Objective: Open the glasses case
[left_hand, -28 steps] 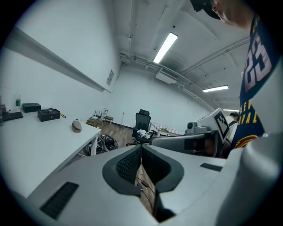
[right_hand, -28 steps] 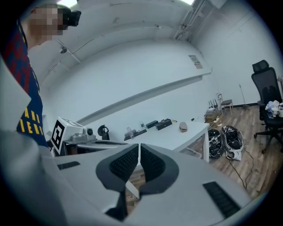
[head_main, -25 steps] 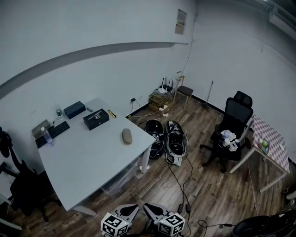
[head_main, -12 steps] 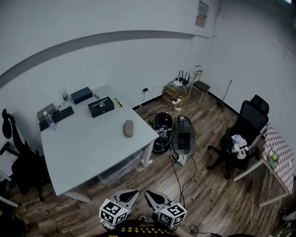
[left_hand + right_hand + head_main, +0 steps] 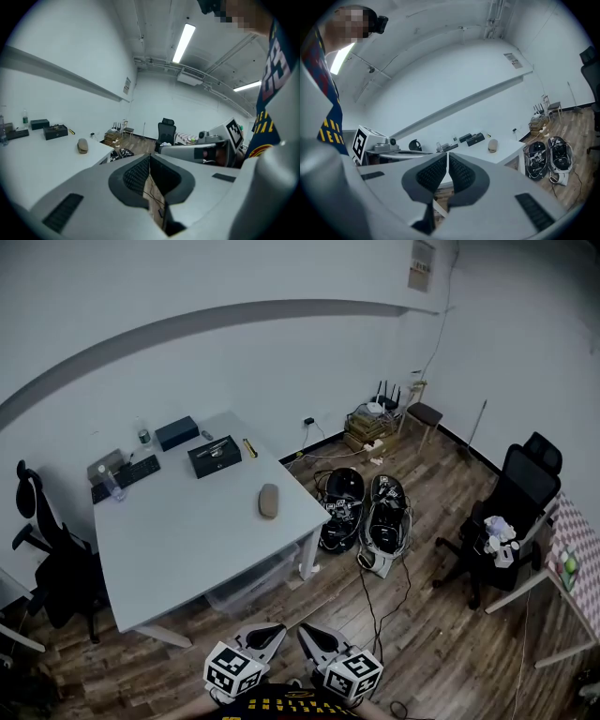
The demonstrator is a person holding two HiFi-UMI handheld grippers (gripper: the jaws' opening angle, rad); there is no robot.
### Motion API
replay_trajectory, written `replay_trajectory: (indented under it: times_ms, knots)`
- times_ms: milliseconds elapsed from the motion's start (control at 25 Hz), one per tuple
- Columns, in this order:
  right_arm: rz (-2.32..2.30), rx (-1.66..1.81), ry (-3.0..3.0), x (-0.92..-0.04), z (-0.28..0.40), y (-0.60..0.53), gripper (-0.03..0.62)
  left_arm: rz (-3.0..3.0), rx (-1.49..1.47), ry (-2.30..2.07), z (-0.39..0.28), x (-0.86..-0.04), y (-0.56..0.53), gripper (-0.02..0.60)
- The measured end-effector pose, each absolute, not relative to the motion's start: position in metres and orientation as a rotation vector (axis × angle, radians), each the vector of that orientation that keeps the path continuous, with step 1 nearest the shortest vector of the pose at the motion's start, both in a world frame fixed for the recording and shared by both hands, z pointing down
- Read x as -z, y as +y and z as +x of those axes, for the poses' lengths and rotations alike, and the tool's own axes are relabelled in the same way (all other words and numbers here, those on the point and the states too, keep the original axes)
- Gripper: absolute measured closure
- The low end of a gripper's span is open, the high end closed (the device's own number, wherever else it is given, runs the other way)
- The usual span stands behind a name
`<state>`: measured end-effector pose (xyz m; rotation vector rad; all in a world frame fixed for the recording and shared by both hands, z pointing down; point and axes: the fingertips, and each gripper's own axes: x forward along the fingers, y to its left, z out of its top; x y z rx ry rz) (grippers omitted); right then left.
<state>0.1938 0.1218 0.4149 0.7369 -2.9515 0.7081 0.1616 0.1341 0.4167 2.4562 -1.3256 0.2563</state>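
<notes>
Both crept up-frame | L gripper (image 5: 150, 158) closed, empty | R gripper (image 5: 447, 158) closed, empty (glasses case (image 5: 269, 500) well apart)

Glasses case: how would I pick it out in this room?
Find the big white table at the left, against the wall. The glasses case lies alone near its right edge. It is a small, rounded, brownish oval, unlike the black boxes along the far edge.

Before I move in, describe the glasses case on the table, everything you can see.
The glasses case is a rounded oblong pod, tan-brown and matte, apparently closed. It lies flat on the white table, near the edge on the head view's right. Only the table touches it.
</notes>
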Motion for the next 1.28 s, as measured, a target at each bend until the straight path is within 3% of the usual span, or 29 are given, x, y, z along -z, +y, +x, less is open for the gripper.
replay_trajectory:
  times_ms: [600,1280]
  knots:
    - [0.758,-0.746,-2.894,-0.432,0.179,0.081,0.569,2.449,-0.246,-1.270,0.150,-0.431,0.090,0.566]
    - [0.816,-0.706,-2.843,-0.421,0.091,-0.044,0.569,2.443,-0.169,-1.255,0.050,-0.423,-0.032,0.566]
